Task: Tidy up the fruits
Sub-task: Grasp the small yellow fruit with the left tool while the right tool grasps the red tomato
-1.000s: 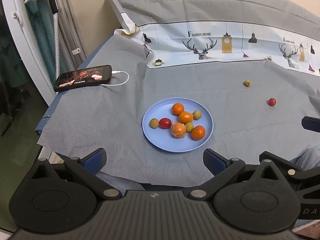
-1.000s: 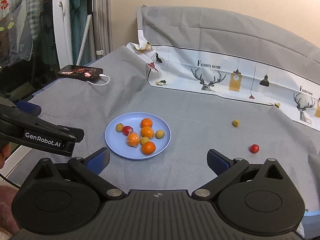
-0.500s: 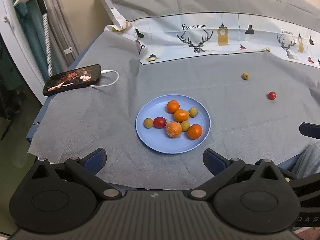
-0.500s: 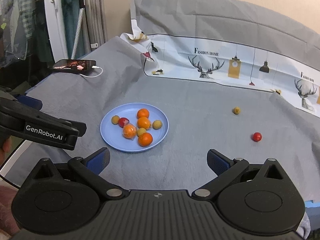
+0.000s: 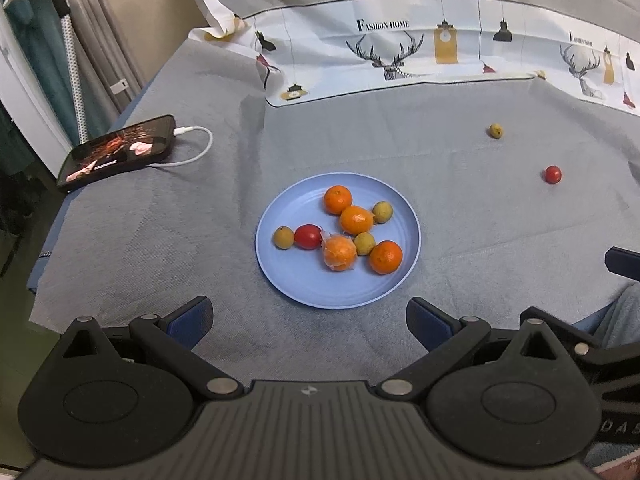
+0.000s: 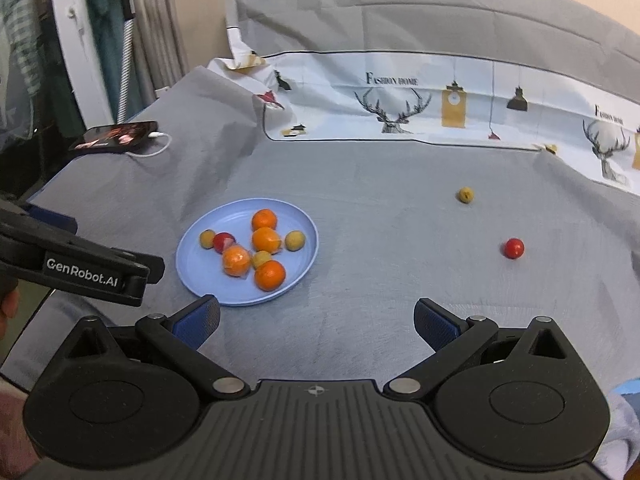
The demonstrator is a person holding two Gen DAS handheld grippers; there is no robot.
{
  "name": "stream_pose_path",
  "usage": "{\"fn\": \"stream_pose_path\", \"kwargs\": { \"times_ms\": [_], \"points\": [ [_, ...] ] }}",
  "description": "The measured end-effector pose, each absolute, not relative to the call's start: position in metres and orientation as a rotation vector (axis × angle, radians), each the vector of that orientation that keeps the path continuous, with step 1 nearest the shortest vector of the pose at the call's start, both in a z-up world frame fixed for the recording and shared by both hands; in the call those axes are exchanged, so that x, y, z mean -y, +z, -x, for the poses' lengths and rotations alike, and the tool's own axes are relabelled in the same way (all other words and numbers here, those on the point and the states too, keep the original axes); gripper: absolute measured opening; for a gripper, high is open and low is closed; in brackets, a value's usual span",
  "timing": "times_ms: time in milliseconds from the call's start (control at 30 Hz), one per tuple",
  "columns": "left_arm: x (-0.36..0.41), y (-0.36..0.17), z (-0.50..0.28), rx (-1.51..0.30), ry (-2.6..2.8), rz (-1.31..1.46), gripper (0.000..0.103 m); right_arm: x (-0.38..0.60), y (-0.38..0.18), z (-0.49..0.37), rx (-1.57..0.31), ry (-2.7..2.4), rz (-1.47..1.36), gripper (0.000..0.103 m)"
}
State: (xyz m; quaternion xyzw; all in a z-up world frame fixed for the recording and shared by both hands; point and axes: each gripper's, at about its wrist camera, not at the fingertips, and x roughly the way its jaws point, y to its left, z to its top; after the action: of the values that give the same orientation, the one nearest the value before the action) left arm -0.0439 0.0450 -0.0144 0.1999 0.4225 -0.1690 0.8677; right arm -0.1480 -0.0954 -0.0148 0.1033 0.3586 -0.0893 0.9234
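A light blue plate [image 5: 292, 280] [image 6: 192, 276] sits mid-table on the grey cloth, holding several oranges, small yellow-green fruits and a red tomato [image 5: 307, 237]. Off the plate to the right lie a loose yellow-green fruit [image 5: 496, 131] [image 6: 466, 195] and a loose red tomato [image 5: 553, 175] [image 6: 513, 248]. My left gripper [image 5: 309, 320] hangs open just in front of the plate with nothing between its fingers. My right gripper [image 6: 316, 320] is open and empty too, near the plate's right front edge, with both loose fruits beyond it.
A phone [image 5: 116, 154] [image 6: 116, 136] with a lit screen and white charging cable lies at the table's left edge. A printed white cloth [image 5: 440, 40] runs along the back. The left gripper's body [image 6: 80, 272] shows at the left of the right wrist view.
Both cameras have edged forward toward the table, so the plate and loose fruits look larger. Both grippers stay open; no fruit has moved.
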Motion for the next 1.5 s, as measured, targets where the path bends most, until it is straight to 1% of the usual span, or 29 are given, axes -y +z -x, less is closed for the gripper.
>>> {"fn": "stream_pose_path", "kwargs": {
  "times_ms": [233, 400, 600, 800, 1100, 1133, 1167, 1200, 1233, 1267, 1300, 1367, 1500],
  "points": [
    [-0.026, -0.024, 0.026, -0.924, -0.355, -0.439, 0.103, 0.135, -0.039, 0.135, -0.76, -0.294, -0.273, 0.102],
    [-0.005, -0.031, 0.01, -0.939, -0.364, -0.463, 0.103, 0.175, -0.066, 0.123, -0.757, -0.433, -0.28, 0.102],
    [0.027, -0.038, -0.009, -0.965, -0.382, -0.478, 0.103, 0.229, -0.118, 0.09, -0.765, -0.564, -0.219, 0.102],
    [0.054, -0.047, -0.025, -0.986, -0.377, -0.501, 0.103, 0.282, -0.166, 0.054, -0.73, -0.627, -0.193, 0.102],
    [0.102, -0.066, -0.05, -0.991, -0.39, -0.564, 0.103, 0.331, -0.195, 0.025, -0.702, -0.688, -0.221, 0.102],
    [0.112, -0.066, -0.054, -0.982, -0.402, -0.559, 0.103, 0.336, -0.195, 0.027, -0.695, -0.701, -0.245, 0.098],
    [0.123, -0.067, -0.059, -0.968, -0.416, -0.551, 0.103, 0.341, -0.194, 0.031, -0.678, -0.72, -0.263, 0.086],
    [0.135, -0.068, -0.063, -0.954, -0.427, -0.545, 0.103, 0.345, -0.193, 0.034, -0.67, -0.736, -0.262, 0.078],
    [0.149, -0.07, -0.068, -0.935, -0.441, -0.532, 0.103, 0.348, -0.191, 0.036, -0.667, -0.744, -0.256, 0.061],
    [0.164, -0.073, -0.073, -0.918, -0.457, -0.518, 0.103, 0.349, -0.191, 0.038, -0.665, -0.75, -0.253, 0.048],
    [0.182, -0.077, -0.08, -0.905, -0.475, -0.506, 0.103, 0.351, -0.192, 0.04, -0.664, -0.756, -0.252, 0.044],
    [0.216, -0.086, -0.093, -0.889, -0.521, -0.481, 0.103, 0.356, -0.193, 0.043, -0.66, -0.783, -0.249, 0.032],
    [0.285, -0.113, -0.121, -0.892, -0.598, -0.445, 0.103, 0.372, -0.195, 0.047, -0.654, -0.878, -0.259, 0.031]
  ]
}}
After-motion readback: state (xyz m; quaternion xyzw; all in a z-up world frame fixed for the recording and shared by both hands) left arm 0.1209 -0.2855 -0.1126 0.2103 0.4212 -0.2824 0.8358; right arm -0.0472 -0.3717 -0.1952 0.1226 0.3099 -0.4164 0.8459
